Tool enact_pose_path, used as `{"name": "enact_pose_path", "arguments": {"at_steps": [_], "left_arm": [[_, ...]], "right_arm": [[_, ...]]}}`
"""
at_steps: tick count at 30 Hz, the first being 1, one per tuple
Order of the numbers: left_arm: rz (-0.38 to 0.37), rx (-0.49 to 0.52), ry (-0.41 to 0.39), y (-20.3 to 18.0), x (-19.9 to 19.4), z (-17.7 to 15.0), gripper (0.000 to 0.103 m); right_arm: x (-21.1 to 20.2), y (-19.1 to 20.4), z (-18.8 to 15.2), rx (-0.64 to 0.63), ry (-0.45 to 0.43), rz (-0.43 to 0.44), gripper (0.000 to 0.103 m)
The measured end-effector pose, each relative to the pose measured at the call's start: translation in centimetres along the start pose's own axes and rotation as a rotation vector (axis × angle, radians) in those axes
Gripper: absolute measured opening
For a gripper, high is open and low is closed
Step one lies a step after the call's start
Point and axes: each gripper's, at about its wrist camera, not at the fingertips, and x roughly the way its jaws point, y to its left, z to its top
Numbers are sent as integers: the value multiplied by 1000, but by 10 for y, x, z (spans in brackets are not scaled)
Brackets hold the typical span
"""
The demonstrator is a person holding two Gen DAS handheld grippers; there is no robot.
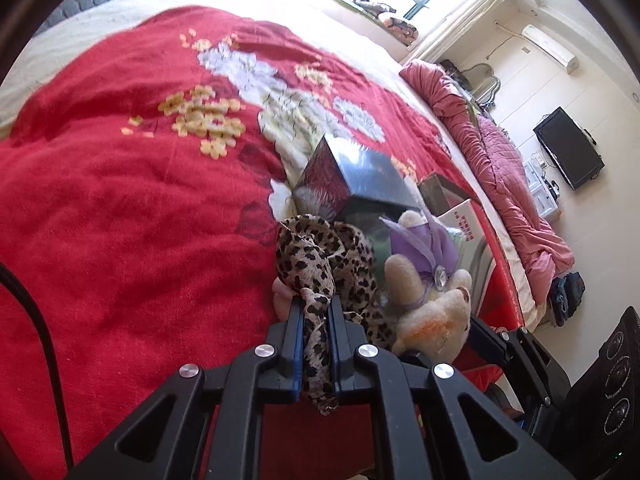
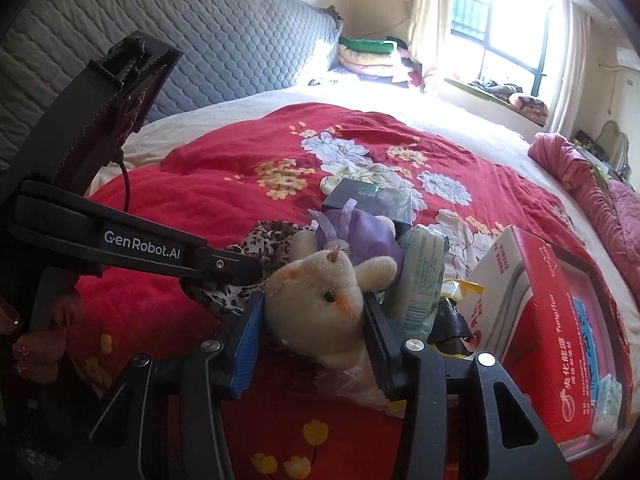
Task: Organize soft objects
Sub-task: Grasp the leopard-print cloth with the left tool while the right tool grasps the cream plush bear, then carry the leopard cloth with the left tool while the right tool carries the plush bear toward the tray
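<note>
Nearest, the left gripper (image 1: pixel 314 308) is clamped on a leopard-print scarf (image 1: pixel 320 264), a thin, soft cloth bunched into a rope between its blue pads; the strip runs straight along the fingers, its loose end hanging back toward the camera and the rest piled in folds just ahead on the red bedspread (image 1: pixel 120 220). Just beside it, to the right, the right gripper (image 2: pixel 316 312) has its jaws around the head of a cream plush bear (image 2: pixel 320 292), both pads pressing the fuzzy sides. The bear lies on its side with its face toward the right camera, and its body in a purple gauzy dress (image 2: pixel 360 240) stretches away up the bed, touching the scarf.

Past the bear lie a round pale-green pack (image 2: pixel 420 272) and a yellow crinkled bag (image 2: pixel 460 292). To their right a red cardboard box (image 2: pixel 552 320) stands open; I cannot tell what is in it. Farther up, a dark glossy box (image 1: pixel 352 176) sits tilted on the flowered cloth. Beyond that come a rumpled pink quilt (image 1: pixel 500 160) and a grey quilted headboard (image 2: pixel 200 40).
</note>
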Motion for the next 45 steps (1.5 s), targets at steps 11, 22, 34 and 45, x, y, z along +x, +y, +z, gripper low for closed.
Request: {"name": "enact_pose_path", "arguments": {"at_steps": [11,22,34,45], "left_arm": [[60,103,-146,-25,-36,-1,10],[113,145,-190,-54,-56,-11,10],[117,207,-255,-100,-83,-14,10],[108,277,-238,-144,-79,-18,10]], "right_arm": [[-25,-5,4,-25,-64,-18,49],[-55,-19,5,-4,-128,-38,49],[-86,-55,6,75,-189,-91,49],[-111,-84,2,140,-239,-114,49]]}}
